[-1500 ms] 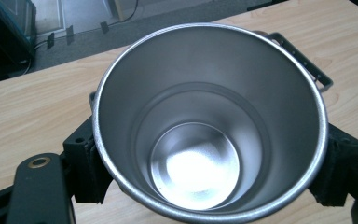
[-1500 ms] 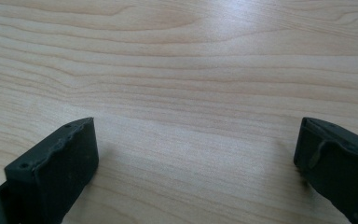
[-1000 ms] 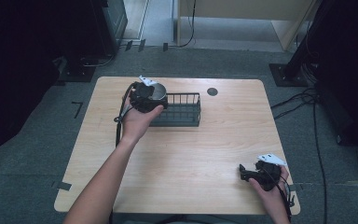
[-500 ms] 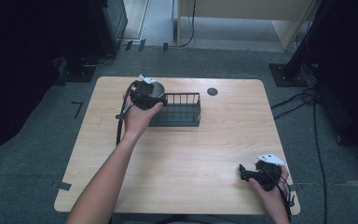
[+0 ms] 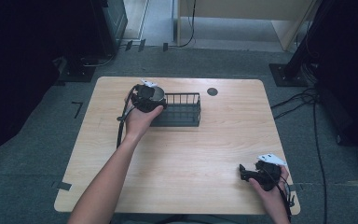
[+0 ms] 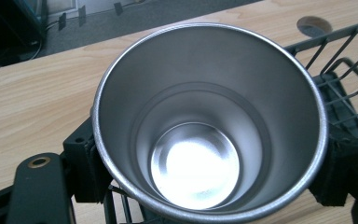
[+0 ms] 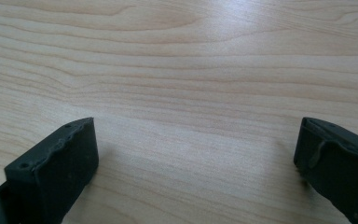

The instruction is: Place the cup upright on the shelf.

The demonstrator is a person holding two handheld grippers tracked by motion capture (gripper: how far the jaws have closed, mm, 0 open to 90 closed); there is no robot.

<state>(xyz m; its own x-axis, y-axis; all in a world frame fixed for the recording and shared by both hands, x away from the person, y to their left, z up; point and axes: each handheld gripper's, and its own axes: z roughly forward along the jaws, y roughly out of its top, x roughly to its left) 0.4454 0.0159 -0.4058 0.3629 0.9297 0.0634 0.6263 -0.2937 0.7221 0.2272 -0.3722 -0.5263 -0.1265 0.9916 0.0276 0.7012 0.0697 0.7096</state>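
Stainless steel is what your left gripper (image 5: pixel 154 95) carries: a round, tapered metal cup (image 6: pixel 209 123), polished inside, clamped between the two black jaws. In the left gripper view you look straight down into its mouth, and a black pad (image 6: pixel 86 163) presses against the outer wall on each side, just below the rim. The cup stands upright, mouth up.

From the high view, you hold that cup at the left end of the black wire basket (image 5: pixel 186 109), a low rectangular rack with thin vertical bars that sits toward the far side of the light wooden table (image 5: pixel 191 154). In the left gripper view the basket's wires show both to the right of the cup and beneath it, so the cup is over that end of the basket; whether its base already touches the basket floor is hard to say, since the cup hides its own underside.

Your right gripper (image 5: pixel 247 173) is well apart from all this, near the table's front right corner, resting low over bare wood. Its jaws stand wide apart with nothing between them, and the right gripper view shows wood grain in the gap.

A small dark round hole (image 5: pixel 212 91) lies in the tabletop just beyond the basket's far right corner.
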